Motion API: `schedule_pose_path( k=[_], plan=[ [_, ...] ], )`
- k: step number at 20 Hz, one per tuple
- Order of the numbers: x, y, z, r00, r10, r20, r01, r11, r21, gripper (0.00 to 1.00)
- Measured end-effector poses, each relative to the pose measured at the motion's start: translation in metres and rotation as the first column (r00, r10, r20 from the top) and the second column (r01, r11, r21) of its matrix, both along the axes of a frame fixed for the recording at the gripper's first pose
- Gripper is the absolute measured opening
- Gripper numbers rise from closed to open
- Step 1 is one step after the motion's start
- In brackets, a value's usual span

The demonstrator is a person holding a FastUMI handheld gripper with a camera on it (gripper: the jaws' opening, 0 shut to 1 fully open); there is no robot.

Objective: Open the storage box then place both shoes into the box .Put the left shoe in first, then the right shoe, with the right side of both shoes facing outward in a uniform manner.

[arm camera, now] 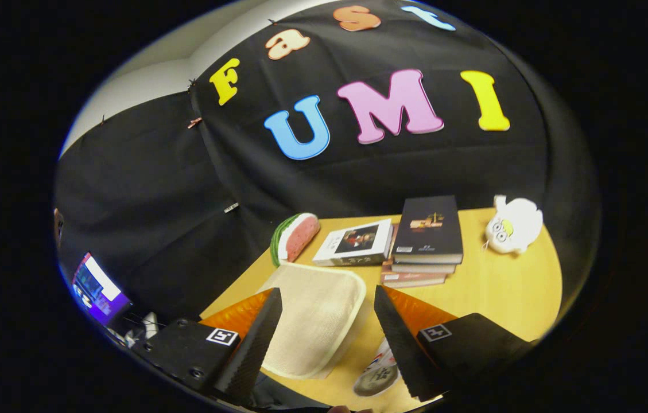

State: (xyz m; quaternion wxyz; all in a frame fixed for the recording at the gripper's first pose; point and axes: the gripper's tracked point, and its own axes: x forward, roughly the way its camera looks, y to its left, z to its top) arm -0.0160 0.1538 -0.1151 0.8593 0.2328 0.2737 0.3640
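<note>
Gripper (326, 327) fingers spread wide, holding nothing, above the surface (501, 287). Between them: beige box lid (315, 318), long axis running away from the fingers. Shoe (378, 373) partly visible by the right finger. Beyond: books (427, 235), watermelon toy (295, 236) near far edge.

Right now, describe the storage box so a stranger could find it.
On the wooden table, look just ahead of the open gripper, between its fingers. The storage box is the beige, woven-textured piece with rounded corners, nearer than the watermelon toy and books.
</note>
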Motion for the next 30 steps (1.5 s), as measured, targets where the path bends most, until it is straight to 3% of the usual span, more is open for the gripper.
schedule_pose_path(
  k=[3,7,13,17,21,22,23,25,28,30],
  plan=[
    [-0.01,0.013,-0.027,0.986,0.08,-0.146,-0.071,0.995,0.071,0.98],
    [-0.021,0.027,-0.061,0.932,0.174,-0.318,-0.132,0.98,0.149,0.98],
    [-0.031,0.05,-0.105,0.833,0.277,-0.479,-0.176,0.953,0.246,0.98],
    [-0.055,0.061,-0.125,0.729,0.35,-0.588,-0.183,0.928,0.326,0.98],
    [-0.067,0.074,-0.13,0.676,0.399,-0.619,-0.183,0.905,0.384,0.94],
    [-0.069,0.075,-0.131,0.669,0.403,-0.624,-0.181,0.903,0.389,0.77],
    [-0.069,0.075,-0.126,0.664,0.419,-0.619,-0.18,0.894,0.411,0.74],
    [-0.068,0.073,-0.121,0.67,0.428,-0.606,-0.182,0.887,0.425,0.53],
    [-0.062,0.065,-0.103,0.718,0.417,-0.557,-0.157,0.877,0.454,0.09],
    [-0.068,0.063,-0.087,0.739,0.438,-0.512,-0.186,0.863,0.47,0.05]
  ],
)
